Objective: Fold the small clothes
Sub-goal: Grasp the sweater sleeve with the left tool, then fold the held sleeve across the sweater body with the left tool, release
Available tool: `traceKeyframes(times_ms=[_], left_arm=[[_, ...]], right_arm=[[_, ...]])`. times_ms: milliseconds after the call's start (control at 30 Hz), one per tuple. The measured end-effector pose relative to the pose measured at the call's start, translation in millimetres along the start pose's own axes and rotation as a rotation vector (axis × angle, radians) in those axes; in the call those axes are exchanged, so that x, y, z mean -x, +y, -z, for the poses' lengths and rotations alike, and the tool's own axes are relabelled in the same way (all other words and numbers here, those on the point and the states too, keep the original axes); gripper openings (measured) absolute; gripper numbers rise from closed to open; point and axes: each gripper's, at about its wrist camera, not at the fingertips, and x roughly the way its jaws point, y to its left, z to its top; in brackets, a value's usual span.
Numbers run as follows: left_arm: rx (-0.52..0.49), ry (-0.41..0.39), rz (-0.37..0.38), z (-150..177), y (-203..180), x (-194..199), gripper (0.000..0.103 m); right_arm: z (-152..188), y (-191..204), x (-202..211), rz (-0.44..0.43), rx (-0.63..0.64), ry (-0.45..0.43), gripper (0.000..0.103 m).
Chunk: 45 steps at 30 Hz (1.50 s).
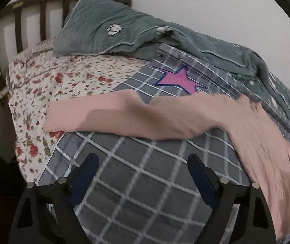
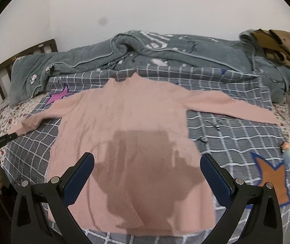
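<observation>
A pink knit sweater (image 2: 128, 122) lies flat on the grey checked bedcover (image 2: 236, 134), neck toward the far side, both sleeves spread out sideways. My right gripper (image 2: 147, 162) is open and empty, hovering over the sweater's lower body. In the left wrist view the sweater's left sleeve (image 1: 124, 116) stretches across the bed ahead of my left gripper (image 1: 142, 162), which is open and empty above the bedcover, short of the sleeve. The left gripper's tip (image 2: 8, 137) shows in the right wrist view next to the sleeve cuff.
A grey-green quilt (image 2: 165, 50) is bunched along the far side of the bed by the wall. A dark wooden headboard (image 1: 19, 20) stands at the left. A floral sheet (image 1: 43, 81) is exposed there. Brown clothes (image 2: 283, 46) lie at far right; a small toy (image 2: 289, 154) near the right edge.
</observation>
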Motion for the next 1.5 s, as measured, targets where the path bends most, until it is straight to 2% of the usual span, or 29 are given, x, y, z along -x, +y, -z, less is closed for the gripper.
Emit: traceKeyframes(times_ms=[267, 367, 467, 533, 567, 633, 667, 767, 900, 1067, 1267, 1500], left_arm=[[0.16, 0.034, -0.01, -18, 40, -55, 0.062], [0.201, 0.005, -0.021, -23, 52, -57, 0.06], [0.242, 0.003, -0.07, -29, 64, -61, 0.055], [0.274, 0.003, -0.09, -32, 72, -63, 0.048], [0.287, 0.004, -0.102, -34, 76, -64, 0.04], [0.292, 0.006, -0.134, -38, 79, -64, 0.02], [0.277, 0.006, -0.15, -41, 77, -62, 0.007], [0.202, -0.028, -0.206, -52, 63, -50, 0.007], [0.116, -0.102, -0.194, -75, 24, -20, 0.007], [-0.041, -0.196, -0.153, -104, -57, 12, 0.007], [-0.148, -0.204, -0.022, -116, -160, 17, 0.007], [-0.298, -0.198, 0.118, -104, -296, 6, 0.007]], right_arm=[[-2, 9, -36, 0.024, 0.034, 0.044, 0.102], [-4, 9, -46, 0.027, 0.033, 0.061, 0.102], [-6, 8, -52, 0.029, 0.034, 0.066, 0.102], [-8, 6, -55, 0.026, 0.026, 0.069, 0.102], [-9, 5, -57, 0.021, 0.02, 0.071, 0.102], [-11, 2, -58, 0.014, 0.016, 0.072, 0.102], [-12, 1, -59, 0.013, 0.015, 0.07, 0.102], [-16, -5, -60, 0.007, 0.012, 0.065, 0.102], [-21, -19, -58, -0.003, -0.001, 0.049, 0.102], [-28, -43, -52, -0.012, -0.02, 0.024, 0.102], [-37, -81, -41, 0.015, -0.016, -0.013, 0.102], [-43, -127, -39, 0.048, -0.019, -0.028, 0.102]])
